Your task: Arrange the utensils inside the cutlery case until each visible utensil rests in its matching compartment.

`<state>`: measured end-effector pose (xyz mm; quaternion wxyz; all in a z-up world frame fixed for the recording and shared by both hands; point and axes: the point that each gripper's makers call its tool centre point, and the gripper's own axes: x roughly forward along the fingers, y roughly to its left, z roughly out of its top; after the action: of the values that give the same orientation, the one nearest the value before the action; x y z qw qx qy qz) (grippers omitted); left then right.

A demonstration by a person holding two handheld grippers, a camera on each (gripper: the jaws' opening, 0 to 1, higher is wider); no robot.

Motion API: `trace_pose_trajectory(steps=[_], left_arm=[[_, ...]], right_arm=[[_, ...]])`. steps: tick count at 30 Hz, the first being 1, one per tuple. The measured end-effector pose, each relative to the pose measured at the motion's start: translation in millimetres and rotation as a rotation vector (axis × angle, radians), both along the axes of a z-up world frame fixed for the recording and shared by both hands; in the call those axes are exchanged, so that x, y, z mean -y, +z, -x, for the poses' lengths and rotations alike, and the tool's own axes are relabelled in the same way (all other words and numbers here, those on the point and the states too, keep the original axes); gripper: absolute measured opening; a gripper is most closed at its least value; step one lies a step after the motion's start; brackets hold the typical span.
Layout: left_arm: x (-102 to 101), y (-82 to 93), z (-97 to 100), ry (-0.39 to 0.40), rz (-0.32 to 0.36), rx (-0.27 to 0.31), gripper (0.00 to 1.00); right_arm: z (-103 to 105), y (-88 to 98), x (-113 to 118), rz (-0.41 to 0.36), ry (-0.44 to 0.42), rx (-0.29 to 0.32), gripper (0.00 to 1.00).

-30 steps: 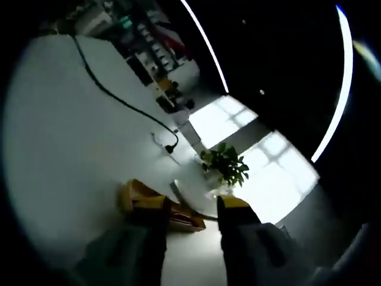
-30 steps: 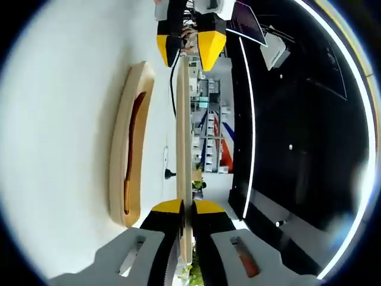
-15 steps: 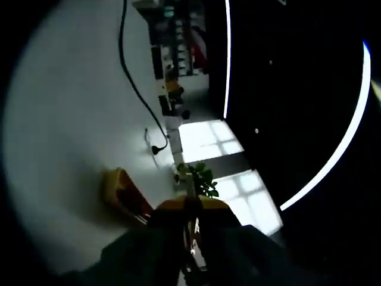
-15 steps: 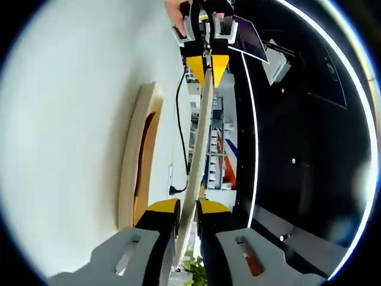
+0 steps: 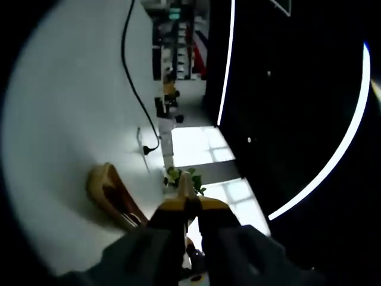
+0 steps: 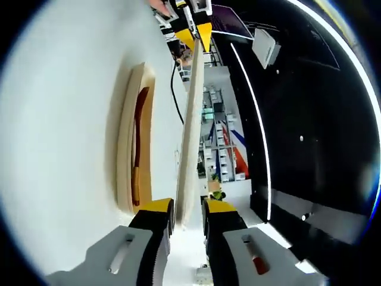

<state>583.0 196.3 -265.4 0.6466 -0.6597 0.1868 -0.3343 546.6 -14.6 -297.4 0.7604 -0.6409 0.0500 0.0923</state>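
A long thin wooden lid [image 6: 191, 119] is seen edge-on above the white table [image 6: 59, 119], spanning both grippers. My right gripper [image 6: 189, 208] is shut on its near end. My left gripper [image 6: 198, 36], at the far end in the right gripper view, pinches the other end. In the left gripper view my left gripper [image 5: 189, 205] is shut on the lid's edge [image 5: 184, 182]. The wooden cutlery case [image 6: 126, 137] lies on the table left of the lid, with a reddish-brown utensil [image 6: 140, 119] in a slot. The case [image 5: 107, 190] also lies left of my left jaws.
A black cable [image 5: 132, 77] runs across the table to a plug near its edge. A potted plant [image 5: 172, 176] stands beyond the table on the bright floor. Shelves and dark ceiling with light strips lie further off.
My left gripper went from open to shut on the lid's far end. The lid has since been carried between both grippers, a little further over the case.
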Motion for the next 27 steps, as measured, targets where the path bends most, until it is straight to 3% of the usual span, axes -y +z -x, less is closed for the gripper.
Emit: trace_pose_trajectory(steps=[4,6,10,11,12,18,24,27], left_arm=[[-5.6,-1.5,-2.2,0.032,0.01,-0.007,0.04],[-8.9,1.0,-2.6,0.04,0.032,-0.006,0.04],[-12.0,3.3,-3.5,0.046,0.053,-0.01,0.04],[-13.1,2.8,-4.4,0.053,0.05,-0.01,0.04],[-13.6,2.7,-4.8,0.054,0.049,-0.01,0.04],[-12.4,4.9,-2.2,0.041,0.081,-0.011,0.04],[-14.3,3.4,-6.0,0.04,0.078,-0.013,0.04],[-11.7,5.2,-3.1,0.032,0.083,-0.008,0.04]], right_arm=[[-1.2,-8.9,17.1,-0.168,-0.014,-0.099,0.24],[1.0,-12.5,25.6,-0.297,-0.012,-0.156,0.25],[11.9,-22.2,25.9,-0.589,0.072,-0.317,0.29],[15.0,-21.5,23.9,-0.712,0.098,-0.354,0.3],[16.9,-22.2,24.5,-0.775,0.105,-0.391,0.3],[24.8,-3.4,14.1,-1.251,0.215,-0.55,0.3],[39.4,19.7,-3.6,-1.755,0.342,-0.772,0.27],[41.8,19.5,-7.1,-1.874,0.349,-0.837,0.26]])
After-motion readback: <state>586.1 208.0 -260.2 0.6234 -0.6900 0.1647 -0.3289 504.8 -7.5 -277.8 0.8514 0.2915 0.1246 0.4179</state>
